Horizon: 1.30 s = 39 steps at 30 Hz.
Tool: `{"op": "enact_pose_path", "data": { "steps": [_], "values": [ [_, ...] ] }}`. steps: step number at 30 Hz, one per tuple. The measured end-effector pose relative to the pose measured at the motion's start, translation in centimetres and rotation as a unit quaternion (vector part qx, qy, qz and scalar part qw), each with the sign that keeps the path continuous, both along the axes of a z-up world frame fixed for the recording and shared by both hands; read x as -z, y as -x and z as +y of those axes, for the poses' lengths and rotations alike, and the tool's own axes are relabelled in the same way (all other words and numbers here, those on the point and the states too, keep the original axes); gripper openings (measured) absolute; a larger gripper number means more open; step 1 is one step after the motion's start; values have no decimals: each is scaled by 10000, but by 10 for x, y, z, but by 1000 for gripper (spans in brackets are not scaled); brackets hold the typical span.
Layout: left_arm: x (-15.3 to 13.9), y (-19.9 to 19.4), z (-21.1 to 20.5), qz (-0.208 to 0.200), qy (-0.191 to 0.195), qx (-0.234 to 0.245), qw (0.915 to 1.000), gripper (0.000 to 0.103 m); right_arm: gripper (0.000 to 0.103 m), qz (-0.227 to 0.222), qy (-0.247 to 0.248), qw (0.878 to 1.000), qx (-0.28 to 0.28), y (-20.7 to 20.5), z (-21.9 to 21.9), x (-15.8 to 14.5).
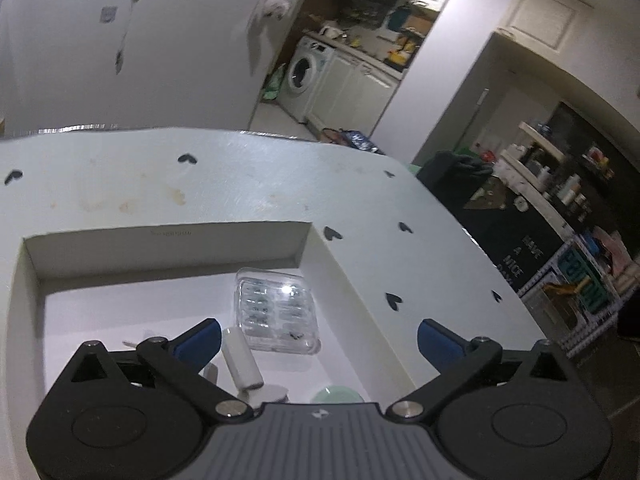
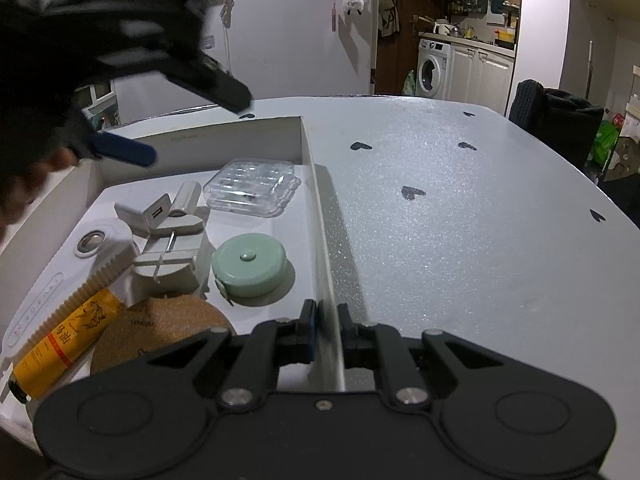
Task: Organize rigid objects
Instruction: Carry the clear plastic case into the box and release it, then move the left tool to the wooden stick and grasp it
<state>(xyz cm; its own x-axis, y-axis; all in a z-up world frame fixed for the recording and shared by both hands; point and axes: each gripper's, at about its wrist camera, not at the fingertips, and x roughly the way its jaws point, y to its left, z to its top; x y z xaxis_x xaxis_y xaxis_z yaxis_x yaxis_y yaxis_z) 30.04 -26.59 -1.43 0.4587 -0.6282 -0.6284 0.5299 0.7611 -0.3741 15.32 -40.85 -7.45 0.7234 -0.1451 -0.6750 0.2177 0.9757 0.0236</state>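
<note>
**Two handheld grippers at a white box of small items on a table**

Seen from the right wrist camera, a shallow white cardboard box (image 2: 240,136) sits on a white table (image 2: 460,240) printed with small black hearts. Going left to right inside the box: a yellow tube (image 2: 64,344) with a ribbed white cap lies diagonally along the box's left wall, its dark end toward the near left corner. Beside it, at the near edge, is a round cork coaster (image 2: 168,328). Above the coaster sits a grey plastic tool (image 2: 168,248) made of stacked blocks, with a small white USB plug (image 2: 154,212) leaning on its far end. To the right of the tool lies a round mint-green tape measure (image 2: 248,264), close to the box's right wall. Toward the far right corner is a clear plastic case (image 2: 252,188) with a hinged edge.

The left gripper (image 2: 192,120) hangs blurred over the box's far left corner, its fingers spread apart and holding nothing. In its own camera, the left gripper (image 1: 320,338) hovers above the clear plastic case (image 1: 276,312), blue pads (image 1: 200,340) wide apart.

The right gripper (image 2: 326,320) is clamped on the box's right wall at the near right corner, one finger inside the box and one outside.
</note>
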Motion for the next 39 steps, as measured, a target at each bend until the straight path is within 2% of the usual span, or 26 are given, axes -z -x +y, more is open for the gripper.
{"op": "enact_pose_path", "data": {
  "steps": [10, 18, 22, 26, 31, 39],
  "values": [
    [-27, 38, 53, -493, -32, 416, 9979, 103, 12, 152, 47, 9999, -13, -5, 1, -3],
    [-37, 56, 109, -914, -37, 484, 9946, 103, 13, 532, 242, 9983, 18, -17, 6, -10],
    [-35, 66, 146, -1328, -85, 596, 9893, 103, 14, 628, 294, 9976, 60, -19, 8, -12],
    [-25, 73, 188, -1571, -309, 506, 9858, 103, 14, 664, 355, 9971, 93, -18, 10, -13],
    [-11, 77, 237, -1627, -558, 274, 9847, 103, 15, 687, 444, 9966, 96, -19, 13, -14],
    [23, 71, 301, -1290, -864, -463, 9868, 103, 15, 703, 509, 9962, 105, -20, 15, -14]
  ]
}}
